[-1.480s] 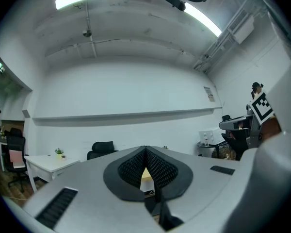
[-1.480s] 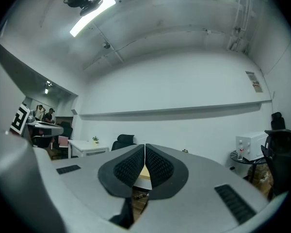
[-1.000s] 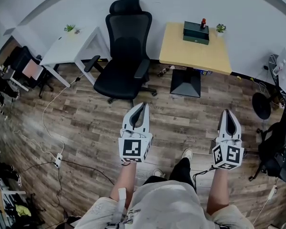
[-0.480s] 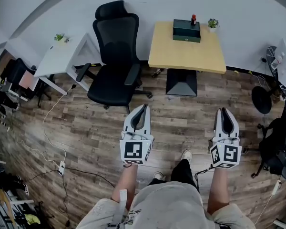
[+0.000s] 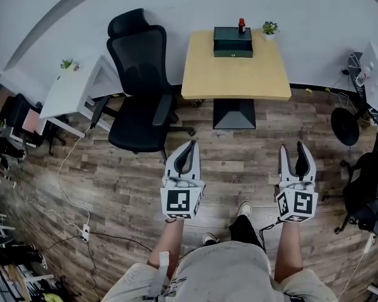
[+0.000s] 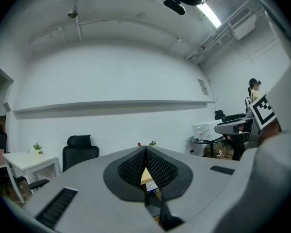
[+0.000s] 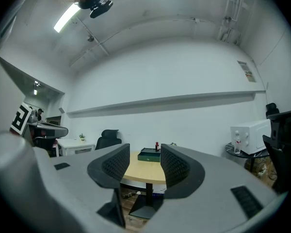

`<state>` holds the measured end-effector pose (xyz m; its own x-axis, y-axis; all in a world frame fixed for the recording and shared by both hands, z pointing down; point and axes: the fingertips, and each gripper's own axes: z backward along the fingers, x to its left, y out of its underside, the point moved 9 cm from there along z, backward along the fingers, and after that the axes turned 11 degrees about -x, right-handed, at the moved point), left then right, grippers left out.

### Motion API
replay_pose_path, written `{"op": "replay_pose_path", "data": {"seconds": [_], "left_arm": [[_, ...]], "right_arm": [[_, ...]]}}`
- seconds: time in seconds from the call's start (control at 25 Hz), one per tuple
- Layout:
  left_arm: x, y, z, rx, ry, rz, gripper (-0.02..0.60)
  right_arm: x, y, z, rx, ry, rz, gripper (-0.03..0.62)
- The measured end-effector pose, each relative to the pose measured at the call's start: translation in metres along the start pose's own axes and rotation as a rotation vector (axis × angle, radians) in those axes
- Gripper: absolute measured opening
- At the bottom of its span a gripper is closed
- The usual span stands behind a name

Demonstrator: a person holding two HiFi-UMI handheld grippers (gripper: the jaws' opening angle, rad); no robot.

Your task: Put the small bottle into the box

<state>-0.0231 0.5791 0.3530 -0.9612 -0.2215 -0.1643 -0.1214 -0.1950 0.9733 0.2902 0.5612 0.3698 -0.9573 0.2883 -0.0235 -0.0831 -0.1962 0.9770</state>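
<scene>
Right now you hold both grippers out level in front of you over the wood floor, well apart from each other and well short of the table. Your left gripper has its jaws together, tips touching, with nothing held. In the left gripper view only a sliver of the table shows through the slit below the tips. Your right gripper stands wide: its jaws have just been opening, and nothing is between the pads. In the right gripper view you look through that gap straight at the table, with the box and the small bottle framed between the jaws but far off.

The small bottle is dark with a red cap and stands upright at the back of the dark green box. Whether it sits on the lid or just behind it, you cannot tell from here. The box lies flat near the table's far edge, by the wall. A small potted plant stands just beside the box, to its right in the head view. A black office chair is just left of the table, and a white desk stands beyond the chair, further left.
</scene>
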Motion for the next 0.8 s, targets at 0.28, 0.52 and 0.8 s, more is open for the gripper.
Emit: {"op": "replay_pose_path", "data": {"seconds": [0.28,0.52,0.8], "left_arm": [[-0.023,0.011,-0.071,0.019,-0.02,0.03,0.008],[-0.045,0.01,-0.125,0.005,-0.041,0.022,0.008],[-0.055,0.009,-0.157,-0.001,-0.069,0.012,0.008]], "right_arm": [[-0.053,0.008,-0.043,0.001,0.004,-0.014,0.222],[-0.101,0.012,-0.077,0.002,-0.005,-0.029,0.222],[-0.131,0.015,-0.106,0.006,-0.029,-0.028,0.222]]}}
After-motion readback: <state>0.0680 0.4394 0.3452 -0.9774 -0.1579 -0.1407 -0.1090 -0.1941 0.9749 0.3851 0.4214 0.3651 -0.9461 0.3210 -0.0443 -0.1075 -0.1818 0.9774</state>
